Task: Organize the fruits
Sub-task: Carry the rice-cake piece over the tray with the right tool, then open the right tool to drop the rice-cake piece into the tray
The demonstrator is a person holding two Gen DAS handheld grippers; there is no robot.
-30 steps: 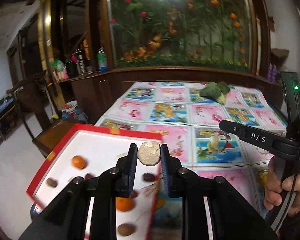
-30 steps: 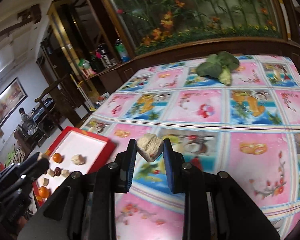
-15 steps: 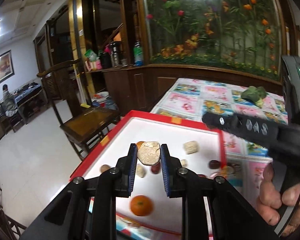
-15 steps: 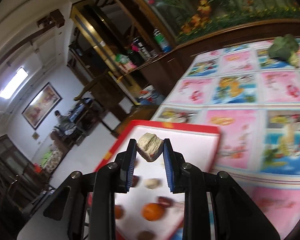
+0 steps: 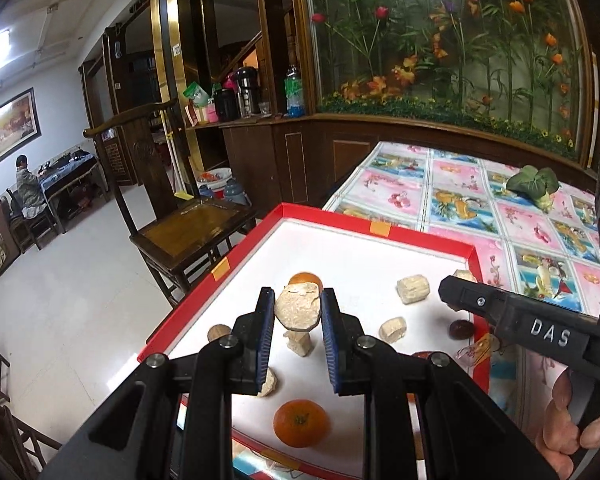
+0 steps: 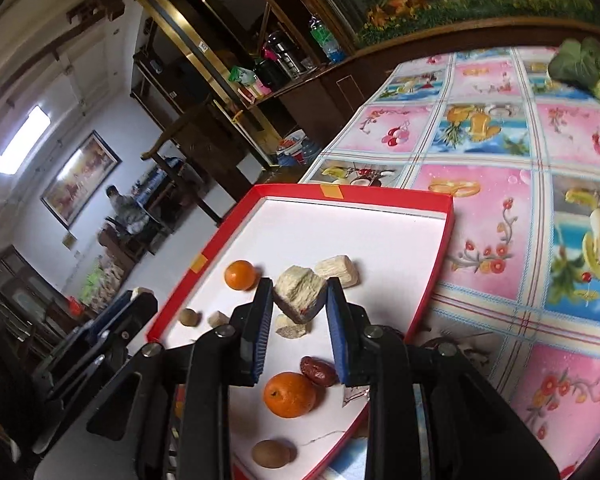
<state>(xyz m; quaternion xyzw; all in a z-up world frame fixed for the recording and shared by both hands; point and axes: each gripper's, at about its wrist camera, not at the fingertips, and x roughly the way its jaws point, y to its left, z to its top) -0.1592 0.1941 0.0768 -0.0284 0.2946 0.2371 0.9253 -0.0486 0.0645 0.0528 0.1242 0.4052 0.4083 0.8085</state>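
The left gripper (image 5: pixel 296 322) hides most of one orange (image 5: pixel 305 280) and part of a pale chunk (image 5: pixel 299 343) in the tray (image 5: pixel 380 229). The right gripper (image 6: pixel 300 312) covers part of another pale chunk (image 6: pixel 292 327). The man (image 6: pixel 125 208) far off is blurry, and the greens (image 6: pixel 584 65) are cut off by the edge.
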